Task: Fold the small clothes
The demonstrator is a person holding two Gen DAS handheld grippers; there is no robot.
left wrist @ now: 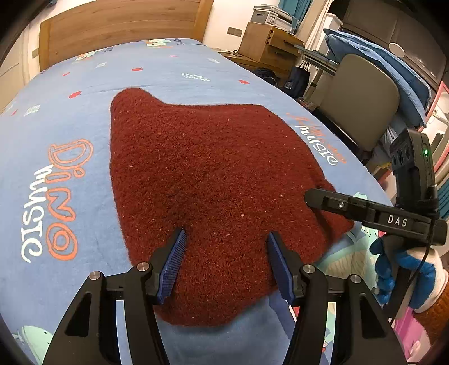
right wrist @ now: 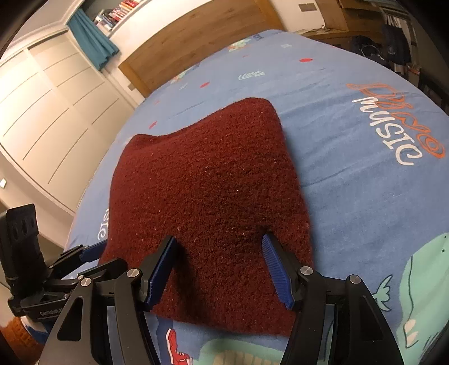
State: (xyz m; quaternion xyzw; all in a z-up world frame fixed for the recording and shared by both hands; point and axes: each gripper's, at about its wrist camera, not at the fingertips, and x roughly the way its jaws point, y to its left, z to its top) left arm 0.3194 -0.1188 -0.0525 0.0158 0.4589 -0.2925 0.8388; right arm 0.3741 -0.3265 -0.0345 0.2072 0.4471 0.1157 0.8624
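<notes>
A dark red fuzzy knit garment (left wrist: pixel 207 179) lies flat on the blue printed bedsheet (left wrist: pixel 168 67); it also shows in the right wrist view (right wrist: pixel 207 185). My left gripper (left wrist: pixel 226 238) is open, its blue pads (left wrist: pixel 172 266) hovering over the garment's near edge, holding nothing. My right gripper (right wrist: pixel 219 247) is open over the garment's near right part, empty. The right gripper also shows in the left wrist view (left wrist: pixel 311 198) at the garment's right edge. The left gripper shows in the right wrist view (right wrist: pixel 92 251) at the garment's left edge.
A wooden headboard (left wrist: pixel 123 25) stands at the far end of the bed. A chair (left wrist: pixel 362 101), a desk (left wrist: pixel 269 42) and blue bedding (left wrist: pixel 376 64) stand to the bed's right. White wardrobe doors (right wrist: pixel 53 104) line the left side.
</notes>
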